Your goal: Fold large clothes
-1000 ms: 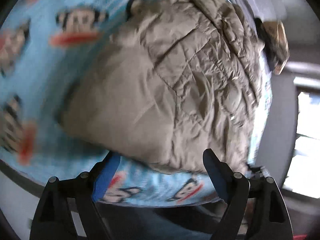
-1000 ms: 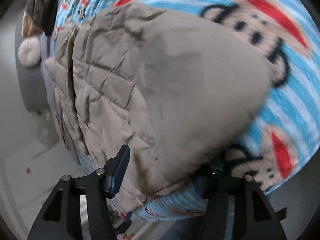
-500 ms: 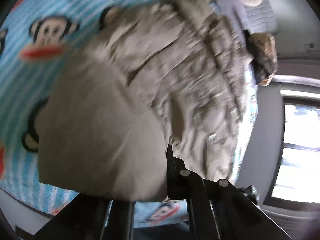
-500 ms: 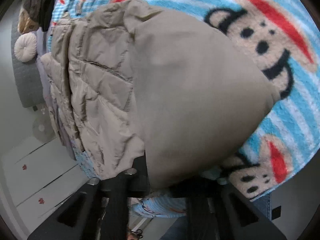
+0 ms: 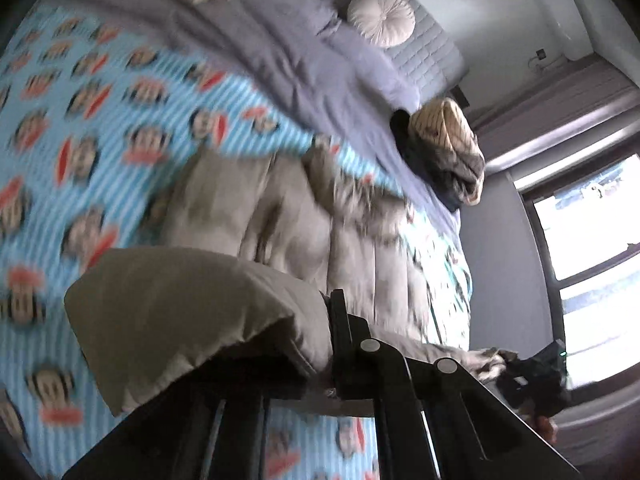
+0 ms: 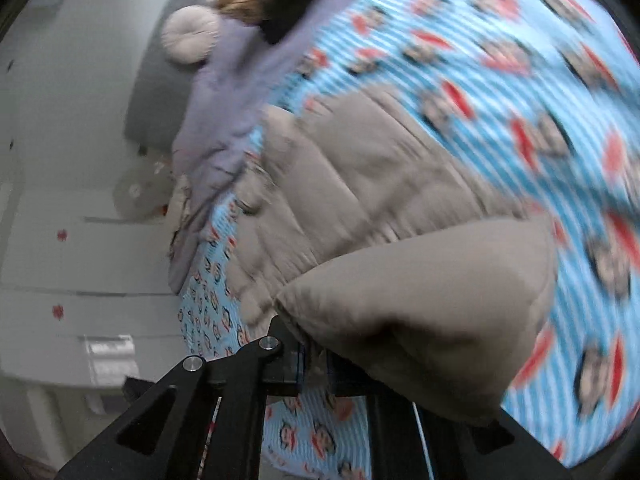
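Observation:
A beige quilted jacket lies on a bed covered by a light blue monkey-print blanket. My left gripper is shut on the jacket's near hem, and a lifted fold bulges up to the left of its fingers. In the right wrist view the same jacket stretches away, and my right gripper is shut on its other hem corner, with a raised fold hanging to the right. The other gripper shows at the far right of the left view, holding the hem.
A lavender duvet and a round cream cushion lie at the head of the bed. A heap of dark and striped clothes sits at the bed's edge. A bright window is to the right. White drawers stand beside the bed.
Both grippers went from open around the jacket's hem to shut on it. Both have since risen and drawn the hem up off the blanket, so more of the bed and room shows.

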